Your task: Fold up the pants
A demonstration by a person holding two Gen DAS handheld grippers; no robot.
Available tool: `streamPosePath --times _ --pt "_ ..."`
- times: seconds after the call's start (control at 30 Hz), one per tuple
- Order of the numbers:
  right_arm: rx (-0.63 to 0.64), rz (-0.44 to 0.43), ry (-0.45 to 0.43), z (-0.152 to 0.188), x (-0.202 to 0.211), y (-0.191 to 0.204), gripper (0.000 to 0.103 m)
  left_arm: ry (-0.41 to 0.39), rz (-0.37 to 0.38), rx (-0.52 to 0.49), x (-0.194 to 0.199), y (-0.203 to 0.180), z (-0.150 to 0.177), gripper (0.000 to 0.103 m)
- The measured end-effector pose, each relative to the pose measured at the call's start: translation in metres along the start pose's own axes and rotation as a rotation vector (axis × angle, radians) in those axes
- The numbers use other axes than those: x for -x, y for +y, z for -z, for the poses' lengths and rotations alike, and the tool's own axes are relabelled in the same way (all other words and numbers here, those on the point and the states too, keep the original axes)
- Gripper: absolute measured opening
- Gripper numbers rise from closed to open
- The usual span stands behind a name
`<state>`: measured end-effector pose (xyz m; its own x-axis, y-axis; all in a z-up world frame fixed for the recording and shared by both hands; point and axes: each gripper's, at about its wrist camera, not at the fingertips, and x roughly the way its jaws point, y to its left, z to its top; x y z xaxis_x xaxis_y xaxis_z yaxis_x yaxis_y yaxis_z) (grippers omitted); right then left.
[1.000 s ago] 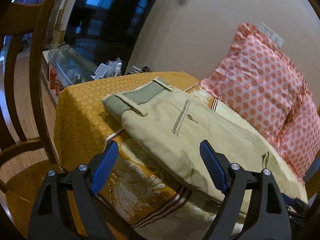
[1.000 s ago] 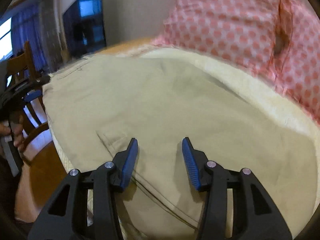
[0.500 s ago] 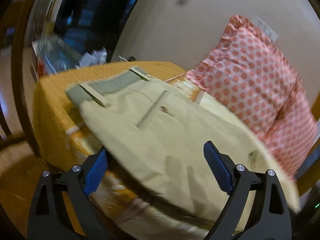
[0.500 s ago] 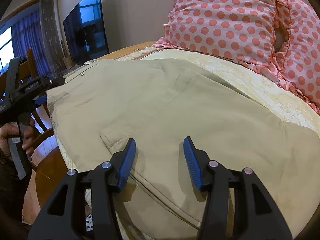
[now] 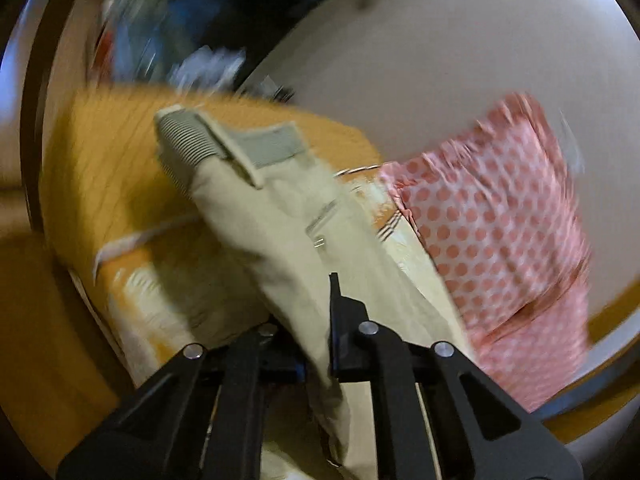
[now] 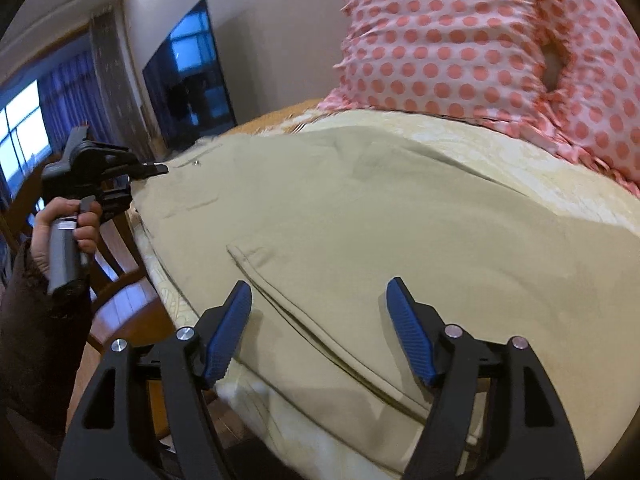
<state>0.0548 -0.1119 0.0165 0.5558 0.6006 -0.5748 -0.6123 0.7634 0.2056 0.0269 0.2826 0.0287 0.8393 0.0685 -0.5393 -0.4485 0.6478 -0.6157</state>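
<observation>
Bed point(image 6: 540, 168): covered by a cream patterned spread, with an orange cover point(image 5: 120, 160) at the far end in the left wrist view. Pillows point(image 6: 460, 48): pink with red dots, propped against the wall along the bed's far side. Pants point(image 6: 360, 216): beige, lying flat across the bed, waistband point(image 5: 240, 144) toward the orange end, near edge along the bed's side. Television point(image 6: 188, 76): dark screen against the wall. Left claw point(image 5: 320, 344): clenched on the near edge of the pants, cloth pinched between its fingers. Right claw point(image 6: 320, 332): released, fingers spread wide just above the pants at a hem fold.
</observation>
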Motion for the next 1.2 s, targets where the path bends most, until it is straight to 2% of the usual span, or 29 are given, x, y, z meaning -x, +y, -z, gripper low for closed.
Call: streamPosePath --times 0.1,0.17,0.23,0.3,0.37,0.43,0.47,0.57,0.63,0.73,0.83,0.9,0.93,1.0,1.03,1.07,1.1,1.13,1.2 --pt "-0.081 0.034 -0.075 0.007 0.031 -0.028 0.072 -0.047 0.003 -0.235 0.012 -0.078 0.000 0.007" --pt "-0.159 0.091 -0.135 0.013 0.057 -0.053 0.072 -0.060 0.053 -0.423 0.020 -0.143 0.020 0.007" --pt "-0.247 0.169 -0.195 0.022 0.086 -0.082 0.072 -0.057 0.127 -0.613 0.026 -0.199 0.058 0.008" --pt "-0.337 0.244 -0.241 0.032 0.111 -0.108 0.072 0.007 0.242 -0.831 0.028 -0.251 0.117 0.010" --pt "-0.439 0.300 -0.278 0.044 0.136 -0.136 0.072 0.123 0.332 -1.028 0.023 -0.281 0.184 0.010" --pt "-0.518 0.329 -0.296 0.054 0.153 -0.156 0.072 0.249 0.381 -1.189 0.011 -0.286 0.247 0.010" --pt "-0.537 0.332 -0.300 0.057 0.158 -0.163 0.072 0.289 0.389 -1.222 0.007 -0.284 0.263 0.010" --pt "-0.564 0.314 -0.296 0.059 0.162 -0.174 0.072 0.382 0.411 -1.249 -0.002 -0.273 0.291 0.010" --pt "-0.587 0.259 -0.295 0.054 0.159 -0.180 0.072 0.346 0.398 -1.261 0.002 -0.270 0.293 0.010" --pt "-0.638 0.162 -0.300 0.047 0.155 -0.190 0.072 0.346 0.408 -1.239 0.008 -0.265 0.284 0.010" --pt "-0.696 0.089 -0.231 0.042 0.136 -0.203 0.072 0.354 0.395 -1.247 0.017 -0.251 0.291 0.011" --pt "-0.717 0.071 -0.160 0.040 0.120 -0.208 0.072 0.365 0.393 -1.264 0.019 -0.245 0.298 0.020" --pt "-0.713 0.065 -0.127 0.039 0.111 -0.211 0.071 0.386 0.423 -1.241 0.024 -0.243 0.292 0.021" --pt "-0.674 0.094 -0.080 0.033 0.098 -0.211 0.068 0.444 0.512 -1.139 0.031 -0.240 0.270 0.039" --pt "-0.665 0.083 -0.071 0.031 0.095 -0.211 0.068 0.461 0.569 -1.052 0.034 -0.235 0.248 0.045" --pt "-0.660 0.064 -0.063 0.029 0.092 -0.211 0.063 0.432 0.575 -0.986 0.034 -0.231 0.225 0.061" --pt "-0.653 0.055 -0.052 0.028 0.089 -0.211 0.060 0.391 0.555 -0.935 0.031 -0.227 0.203 0.070" --pt "-0.634 0.051 -0.040 0.024 0.085 -0.211 0.060 0.344 0.509 -0.873 0.021 -0.220 0.174 0.070" --pt "-0.607 0.042 -0.023 0.020 0.078 -0.209 0.055 0.328 0.404 -0.800 -0.006 -0.209 0.137 0.070"
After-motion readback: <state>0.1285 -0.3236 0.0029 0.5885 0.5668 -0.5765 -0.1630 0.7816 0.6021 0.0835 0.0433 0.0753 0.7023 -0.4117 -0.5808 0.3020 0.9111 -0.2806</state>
